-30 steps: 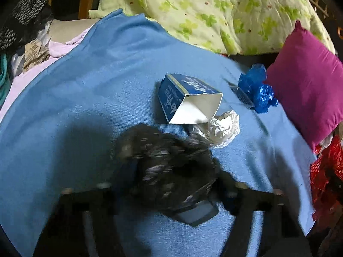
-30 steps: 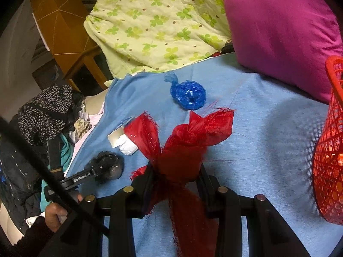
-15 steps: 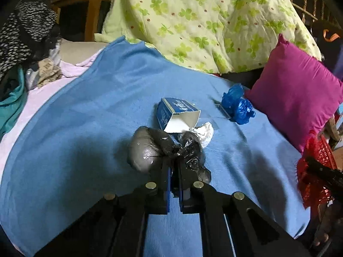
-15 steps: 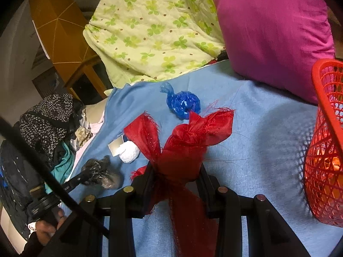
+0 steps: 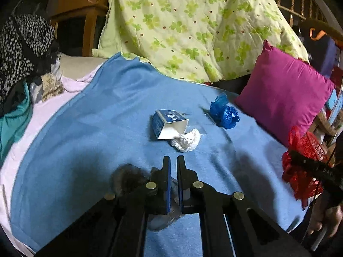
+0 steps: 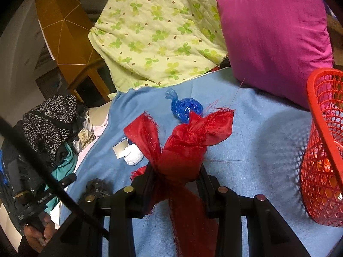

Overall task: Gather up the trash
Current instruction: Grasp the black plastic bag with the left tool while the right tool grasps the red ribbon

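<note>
Trash scattered on a bed, basket at its right edge.

On the blanket (image 5: 90,128) mid-bed: carton (image 5: 168,123), with a tissue wad (image 5: 187,142) touching its near right corner; farther right and slightly behind, a knotted bag (image 5: 225,113), well apart from both. Behind all, a quilt (image 5: 193,25); to its right, a pillow (image 5: 285,92) just behind the bag. Nearest, between the left tool's (image 5: 173,162) fingers and hanging below them, a crumpled bag (image 5: 128,178). Clothes pile (image 5: 23,49) off the bed's left side. In the right wrist view: cloth (image 6: 184,141) in the right tool (image 6: 175,171), basket (image 6: 321,150) to its right, in front of the pillow.
</note>
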`<action>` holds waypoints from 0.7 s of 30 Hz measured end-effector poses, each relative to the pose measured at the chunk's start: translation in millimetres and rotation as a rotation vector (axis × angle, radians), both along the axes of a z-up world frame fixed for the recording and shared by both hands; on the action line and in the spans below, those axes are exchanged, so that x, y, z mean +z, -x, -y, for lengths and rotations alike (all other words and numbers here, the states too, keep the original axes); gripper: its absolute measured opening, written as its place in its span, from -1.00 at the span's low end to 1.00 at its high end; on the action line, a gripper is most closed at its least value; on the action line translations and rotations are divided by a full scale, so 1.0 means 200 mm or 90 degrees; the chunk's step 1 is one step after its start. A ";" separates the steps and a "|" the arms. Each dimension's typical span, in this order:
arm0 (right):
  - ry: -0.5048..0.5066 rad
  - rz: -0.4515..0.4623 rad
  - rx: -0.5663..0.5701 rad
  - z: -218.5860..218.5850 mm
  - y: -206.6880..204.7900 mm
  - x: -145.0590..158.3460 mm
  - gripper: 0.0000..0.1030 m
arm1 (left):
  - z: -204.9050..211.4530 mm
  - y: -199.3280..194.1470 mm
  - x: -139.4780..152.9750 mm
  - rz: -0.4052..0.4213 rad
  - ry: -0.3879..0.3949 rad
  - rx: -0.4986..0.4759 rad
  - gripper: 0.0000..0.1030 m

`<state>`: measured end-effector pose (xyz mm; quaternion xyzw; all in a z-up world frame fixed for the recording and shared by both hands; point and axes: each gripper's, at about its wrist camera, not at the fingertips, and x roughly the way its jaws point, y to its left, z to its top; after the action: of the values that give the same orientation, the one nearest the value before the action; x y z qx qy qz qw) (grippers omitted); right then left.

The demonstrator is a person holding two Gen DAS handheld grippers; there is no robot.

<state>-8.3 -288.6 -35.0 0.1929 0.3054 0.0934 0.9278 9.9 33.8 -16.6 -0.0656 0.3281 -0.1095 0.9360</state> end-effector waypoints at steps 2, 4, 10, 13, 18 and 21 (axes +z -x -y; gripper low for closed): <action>-0.001 0.001 0.002 0.00 0.00 0.00 -0.23 | -0.05 -0.01 -0.04 -0.019 0.011 0.021 -0.84; 0.000 0.002 0.006 0.00 0.01 0.00 -0.23 | -0.10 -0.04 -0.09 -0.060 0.041 0.043 -0.24; -0.002 0.000 0.019 -0.02 0.00 0.00 -0.23 | -0.07 -0.06 -0.22 -0.122 0.073 0.096 0.41; 0.005 0.003 0.028 -0.05 0.00 0.00 -0.23 | 0.00 -0.12 -0.28 -0.155 0.083 0.106 0.42; 0.008 0.008 0.031 -0.06 0.01 0.01 -0.23 | 0.06 -0.23 -0.41 -0.191 0.090 0.144 0.42; 0.002 0.009 0.026 -0.03 0.01 0.01 -0.23 | 0.04 -0.23 -0.44 -0.189 0.089 0.157 -0.23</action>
<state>-10.6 -283.0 -33.8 0.1844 0.3031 0.1135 0.9280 56.7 25.0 -104.3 -0.1852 0.4433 -0.0053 0.8770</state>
